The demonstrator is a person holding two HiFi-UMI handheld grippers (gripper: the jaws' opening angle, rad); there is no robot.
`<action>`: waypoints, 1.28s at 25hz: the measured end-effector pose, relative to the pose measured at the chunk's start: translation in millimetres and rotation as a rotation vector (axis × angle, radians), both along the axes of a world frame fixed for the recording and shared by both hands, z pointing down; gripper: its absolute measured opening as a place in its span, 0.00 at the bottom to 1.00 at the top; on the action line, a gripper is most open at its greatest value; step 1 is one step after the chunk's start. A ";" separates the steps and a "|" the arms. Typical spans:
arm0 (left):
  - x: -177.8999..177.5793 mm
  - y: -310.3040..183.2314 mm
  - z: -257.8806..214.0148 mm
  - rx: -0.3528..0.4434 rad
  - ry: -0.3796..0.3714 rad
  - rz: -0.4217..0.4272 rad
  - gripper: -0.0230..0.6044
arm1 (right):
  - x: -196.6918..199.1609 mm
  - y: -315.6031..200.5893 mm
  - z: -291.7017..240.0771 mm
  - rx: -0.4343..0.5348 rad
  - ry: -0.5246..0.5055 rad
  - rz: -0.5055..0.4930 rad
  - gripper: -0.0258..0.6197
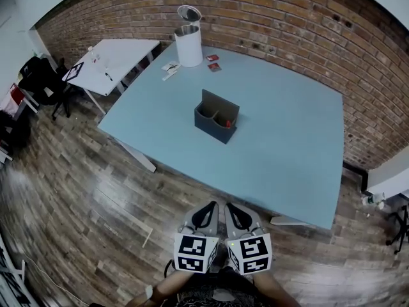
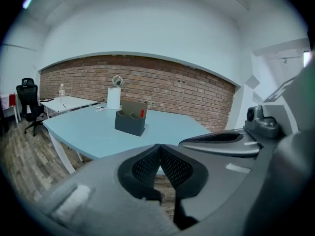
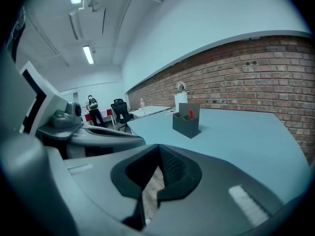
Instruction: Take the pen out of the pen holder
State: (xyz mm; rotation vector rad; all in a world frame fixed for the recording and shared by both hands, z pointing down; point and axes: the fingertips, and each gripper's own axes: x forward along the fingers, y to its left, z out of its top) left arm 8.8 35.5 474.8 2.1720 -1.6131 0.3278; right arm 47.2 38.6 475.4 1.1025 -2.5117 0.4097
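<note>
Standing short of the desk, holding the left gripper and right gripper side by side, low over the wood floor, marker cubes nearest the body. Both pressed closed: jaws tip to tip in the left gripper view, and the same in the right gripper view, with nothing between them in either.

Well apart from both, out near the middle of the pale blue desk: a dark grey holder, upright, tall back wall, two compartments in front. In one compartment, a red pen, its top just clear of the rim. Same holder and pen straight ahead beyond the left jaws; again off to the right beyond the right jaws, holder and pen.

At the far desk edge, a white bin with lid raised, against the brick wall. Beside it, a few small flat things, too small to tell. Further left, a white second desk and a black chair.
</note>
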 end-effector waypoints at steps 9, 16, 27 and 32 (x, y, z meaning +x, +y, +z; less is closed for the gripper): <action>-25.2 -34.5 7.9 -0.011 0.020 0.034 0.04 | -24.7 -31.9 6.5 -0.011 0.027 0.030 0.04; -46.6 -53.8 6.7 -0.012 0.048 0.063 0.04 | -49.6 -49.3 5.1 -0.009 0.051 0.049 0.04; -63.8 -73.1 0.3 0.012 0.072 0.121 0.04 | -68.3 -66.7 -3.9 0.018 0.082 0.102 0.04; -67.3 -78.8 -0.5 0.024 0.070 0.145 0.04 | -71.0 -73.5 -7.7 0.029 0.087 0.124 0.04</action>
